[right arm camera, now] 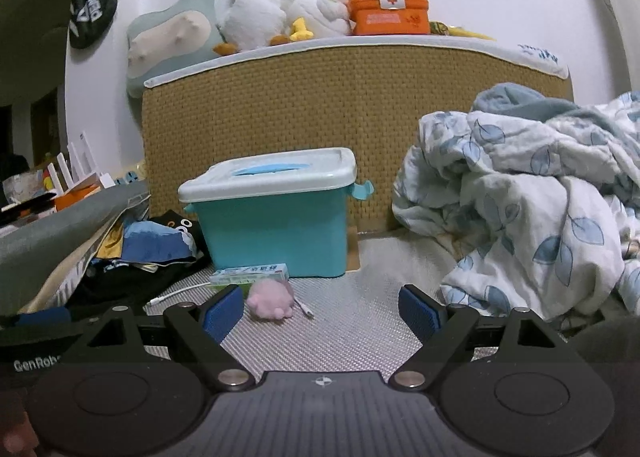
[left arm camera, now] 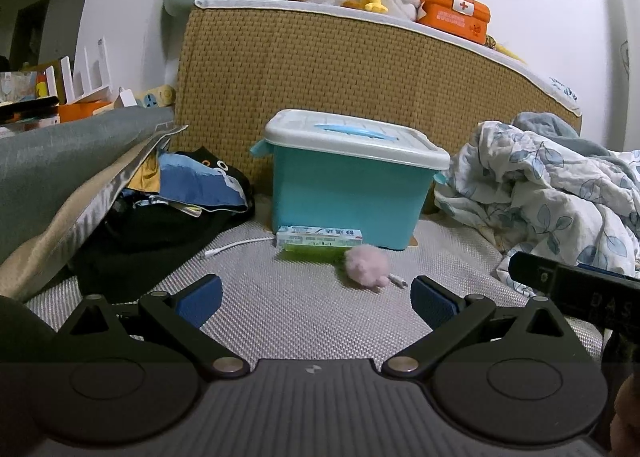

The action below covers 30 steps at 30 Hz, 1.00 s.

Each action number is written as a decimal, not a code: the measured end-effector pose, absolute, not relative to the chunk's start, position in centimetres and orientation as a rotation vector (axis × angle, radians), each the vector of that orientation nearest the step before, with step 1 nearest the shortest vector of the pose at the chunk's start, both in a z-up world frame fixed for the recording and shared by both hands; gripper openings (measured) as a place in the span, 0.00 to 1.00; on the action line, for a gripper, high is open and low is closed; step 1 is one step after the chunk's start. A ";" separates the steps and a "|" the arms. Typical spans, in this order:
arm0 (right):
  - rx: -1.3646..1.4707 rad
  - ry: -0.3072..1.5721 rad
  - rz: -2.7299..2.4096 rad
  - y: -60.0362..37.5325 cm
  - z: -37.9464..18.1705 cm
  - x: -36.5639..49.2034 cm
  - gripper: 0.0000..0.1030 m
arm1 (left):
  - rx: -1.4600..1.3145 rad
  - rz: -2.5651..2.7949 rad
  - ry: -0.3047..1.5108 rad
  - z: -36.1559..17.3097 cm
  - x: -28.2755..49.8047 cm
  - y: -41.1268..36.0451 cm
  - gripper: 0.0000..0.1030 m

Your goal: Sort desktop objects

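- Two tongs, left tongs (left arm camera: 316,299) and right tongs (right arm camera: 322,311), both released, jaws spread wide, nothing between them, low over the woven mat (left arm camera: 280,297).
- Teal storage box (left arm camera: 348,181), white lid on, stands far centre against the wicker headboard (left arm camera: 360,69).
- Small carton (left arm camera: 319,237) touches the box's near face.
- Pink plush (left arm camera: 367,267) lies just near of the carton, white cable (left arm camera: 236,247) to its left.
- Rumpled quilt (right arm camera: 528,197) at right.

Grey woven mat (left arm camera: 304,321) filled lower centre. On it, mid-frame: lidded teal box (left arm camera: 348,193); green-white carton (left arm camera: 318,239) touching box front; pink plush (left arm camera: 366,267) beside carton; white cable (left arm camera: 236,247) left; dark clothes (left arm camera: 168,225) far left; leaf-print quilt (left arm camera: 540,193) right.
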State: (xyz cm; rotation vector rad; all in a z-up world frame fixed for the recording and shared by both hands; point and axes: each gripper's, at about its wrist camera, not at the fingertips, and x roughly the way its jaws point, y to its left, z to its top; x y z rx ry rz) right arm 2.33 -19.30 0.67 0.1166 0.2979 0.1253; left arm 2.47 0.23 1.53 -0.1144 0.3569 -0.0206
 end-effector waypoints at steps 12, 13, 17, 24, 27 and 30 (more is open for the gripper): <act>0.115 0.312 0.093 -19.1 0.3 2.6 0.85 | -0.110 -0.022 0.348 1.6 2.3 0.3 1.00; 0.113 0.313 0.094 -19.1 0.3 2.6 0.85 | -0.109 -0.021 0.347 1.6 2.2 0.3 1.00; 0.102 0.307 0.097 -19.1 0.4 2.5 0.85 | -0.109 -0.026 0.348 1.5 2.3 0.3 1.00; 0.085 0.311 0.098 -18.9 0.3 2.6 0.85 | -0.099 -0.032 0.349 1.4 2.3 0.1 1.00; 0.073 0.307 0.099 -18.7 0.3 2.6 0.85 | -0.095 -0.031 0.348 1.4 2.4 0.0 1.00; 0.063 0.306 0.102 -18.6 0.2 2.6 0.85 | -0.096 -0.029 0.349 1.4 2.4 0.0 1.00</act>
